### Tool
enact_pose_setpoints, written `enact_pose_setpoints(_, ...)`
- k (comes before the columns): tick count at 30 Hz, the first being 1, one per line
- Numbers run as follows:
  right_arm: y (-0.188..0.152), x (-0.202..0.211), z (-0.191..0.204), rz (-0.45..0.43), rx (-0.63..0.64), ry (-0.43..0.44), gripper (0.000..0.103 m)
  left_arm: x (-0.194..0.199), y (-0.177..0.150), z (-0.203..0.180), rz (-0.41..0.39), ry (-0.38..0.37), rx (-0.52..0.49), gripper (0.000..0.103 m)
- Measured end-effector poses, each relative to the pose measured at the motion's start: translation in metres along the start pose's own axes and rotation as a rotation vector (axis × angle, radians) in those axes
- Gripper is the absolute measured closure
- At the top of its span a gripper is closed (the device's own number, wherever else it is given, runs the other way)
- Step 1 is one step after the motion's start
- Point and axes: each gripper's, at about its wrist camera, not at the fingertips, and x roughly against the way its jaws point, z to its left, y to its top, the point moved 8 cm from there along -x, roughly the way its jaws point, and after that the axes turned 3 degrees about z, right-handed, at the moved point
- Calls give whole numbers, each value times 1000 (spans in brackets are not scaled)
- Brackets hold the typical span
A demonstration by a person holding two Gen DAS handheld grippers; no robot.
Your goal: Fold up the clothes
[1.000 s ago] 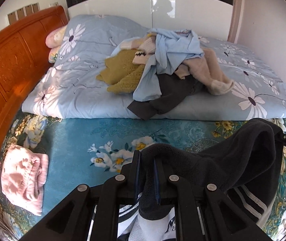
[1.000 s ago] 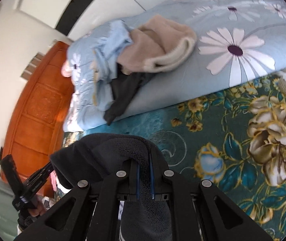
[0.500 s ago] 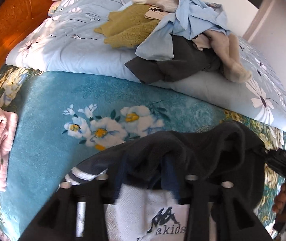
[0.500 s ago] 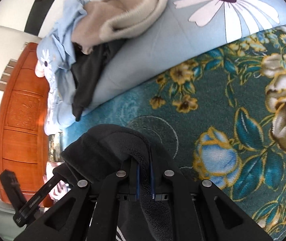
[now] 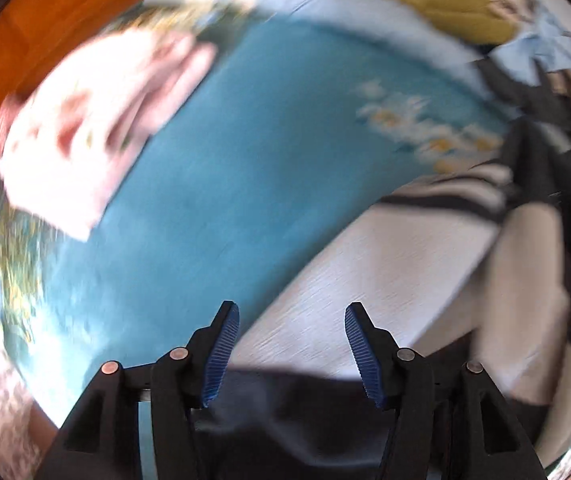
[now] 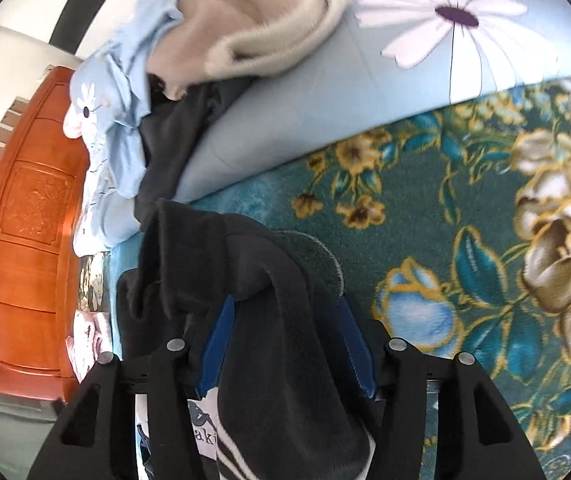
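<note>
Here, the left claw (image 5: pixel 291 350) gapes wide, its ribbed blue pads holding nothing, above the white panel of a fleece jacket (image 5: pixel 385 264) spread on the plush teal blanket (image 5: pixel 213 168). At six o'clock, the right claw (image 6: pixel 285 344) also gapes, black fleece draped between its pads.

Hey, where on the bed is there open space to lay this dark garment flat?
The plain teal stretch of blanket between the pink folded garment and the black-and-white garment is bare. The far side is crowded: the clothes pile covers the daisy duvet.
</note>
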Motion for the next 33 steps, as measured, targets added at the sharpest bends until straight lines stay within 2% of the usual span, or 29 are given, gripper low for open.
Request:
enact_pose_setpoints(5, -13, 7, -7, 35, -32, -45, 47, -5, -8, -1, 11, -29, -22, 45)
enact_pose_setpoints(6, -16, 5, -9, 46, -42, -51, 47, -6, -10, -2, 14, -35, -26, 52)
enact_pose_setpoints(7, -19, 3, -12, 58, -54, -58, 47, -7, -12, -2, 16, -41, -31, 67)
enact_pose_setpoints(9, -24, -4, -13, 80, -77, -61, 47, -10, -15, -2, 21, -52, -39, 85)
enact_pose_setpoints(10, -27, -7, -12, 90, -87, -59, 47, -11, -17, -3, 23, -58, -44, 90)
enact_pose_setpoints(14, -30, -12, 0, 100, -64, -52, 47, -12, -20, -3, 24, -76, -61, 92)
enact_pose_setpoints(18, -28, -9, 7, 94, -45, -48, 47, 16, 16, 1, -80, -21, -81, 93)
enact_pose_setpoints(20, -27, -4, 5, 82, -47, -50, 47, 38, 45, 4, -147, 21, -77, 93)
enact_pose_setpoints(24, -28, 6, -3, 63, -60, -58, 47, 74, 99, 16, -240, 54, -66, 93)
enact_pose_setpoints(28, -38, 11, -10, 74, -60, -74, 47, 64, 111, 9, -218, 52, -78, 93)
enact_pose_setpoints(33, -59, 9, -6, 125, 6, -95, 47, 53, 126, 0, -190, 49, -93, 89)
